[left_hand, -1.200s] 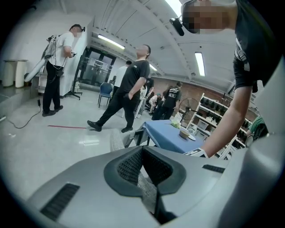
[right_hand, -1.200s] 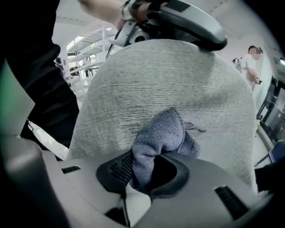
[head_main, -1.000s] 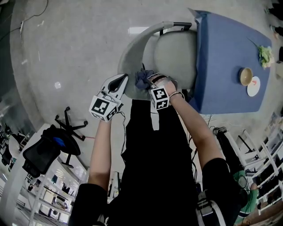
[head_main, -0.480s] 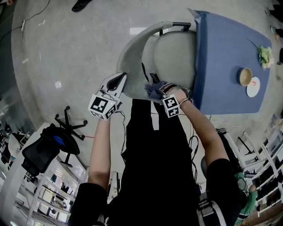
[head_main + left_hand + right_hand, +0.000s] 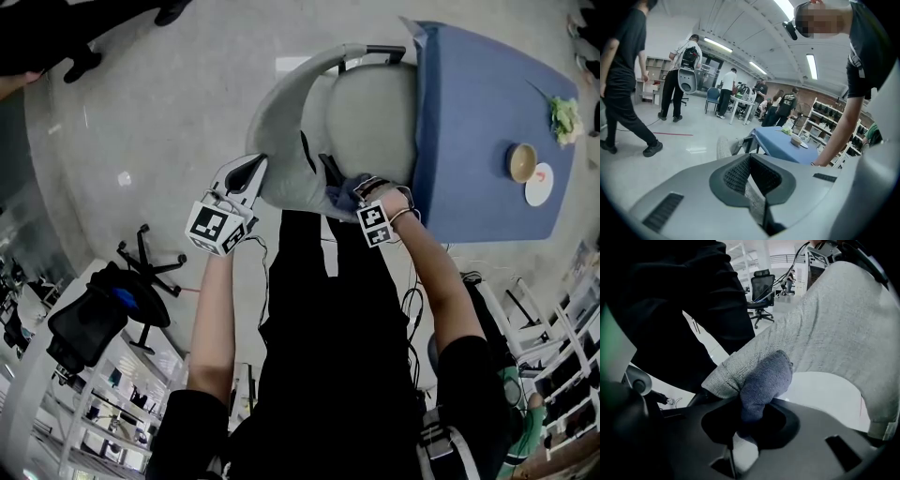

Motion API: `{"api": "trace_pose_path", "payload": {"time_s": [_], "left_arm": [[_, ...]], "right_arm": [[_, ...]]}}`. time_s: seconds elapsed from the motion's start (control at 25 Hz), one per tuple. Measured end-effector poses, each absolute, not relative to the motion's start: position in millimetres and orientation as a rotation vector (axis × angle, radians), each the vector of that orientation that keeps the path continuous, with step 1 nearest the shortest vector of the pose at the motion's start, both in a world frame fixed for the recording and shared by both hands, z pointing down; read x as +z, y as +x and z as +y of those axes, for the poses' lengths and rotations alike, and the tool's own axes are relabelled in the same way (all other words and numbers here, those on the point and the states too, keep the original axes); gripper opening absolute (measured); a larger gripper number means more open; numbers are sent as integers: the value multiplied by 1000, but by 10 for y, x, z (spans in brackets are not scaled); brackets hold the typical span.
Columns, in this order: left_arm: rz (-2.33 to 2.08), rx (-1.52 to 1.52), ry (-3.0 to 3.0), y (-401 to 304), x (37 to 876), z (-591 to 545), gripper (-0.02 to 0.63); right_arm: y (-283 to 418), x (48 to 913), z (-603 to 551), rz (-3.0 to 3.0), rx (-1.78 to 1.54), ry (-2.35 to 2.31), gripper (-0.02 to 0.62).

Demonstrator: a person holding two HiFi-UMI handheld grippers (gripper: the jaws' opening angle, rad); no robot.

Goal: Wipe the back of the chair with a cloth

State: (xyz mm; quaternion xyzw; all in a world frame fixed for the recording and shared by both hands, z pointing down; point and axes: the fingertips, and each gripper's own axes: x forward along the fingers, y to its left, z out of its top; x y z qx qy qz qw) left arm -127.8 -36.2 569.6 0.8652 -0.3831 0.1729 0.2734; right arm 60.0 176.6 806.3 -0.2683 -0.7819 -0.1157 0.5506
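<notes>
Item: chair back (image 5: 298,141) – grey woven fabric, curved, standing on a pale floor (image 5: 141,103). The seat (image 5: 370,112) is pushed up against the desk (image 5: 478,122).

Item: cloth (image 5: 339,195) – blue-grey, bunched. It is at the near lower edge of the chair back, on the person's right side. In the right gripper view the cloth (image 5: 761,380) is pressed against the grey fabric (image 5: 834,319).

Item: right gripper (image 5: 362,194) – clenched on the cloth. In its own view (image 5: 750,420) the wad fills the space between the jaws and bulges out beyond their tips.

Item: left gripper (image 5: 255,169) – at the left edge of the chair back, touching it. In its own view (image 5: 751,168) the jaws are drawn nearly together on a thin strip of the grey woven fabric, so it is grasping the chair back. The far rim of the chair back (image 5: 724,149) shows beyond the jaws.

Item: desk – under a blue cover, just beside the chair on the right. It carries:
- a bowl (image 5: 521,161)
- a white plate (image 5: 538,184), touching the bowl
- a bunch of greenery (image 5: 562,117) nearer the far edge

Item: black office chair (image 5: 103,314) – on the floor, well apart to the left, beside white shelving (image 5: 103,412)

Item: people (image 5: 726,91) – several standing in the background of the left gripper view
</notes>
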Motion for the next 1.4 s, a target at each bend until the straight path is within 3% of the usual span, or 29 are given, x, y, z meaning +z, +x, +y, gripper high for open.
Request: {"api": "trace_pose_path", "payload": {"time_s": [0.44,1.4], "left_arm": [[-1023,450,2331,-1293,5701,-361,22],[-973,362,2381,-1242,5642,-493,21]], "right_arm": [[-70,8164,1499,-1885,-306,-562,104],[-891,8087,261,-2113,192,37,104]]}}
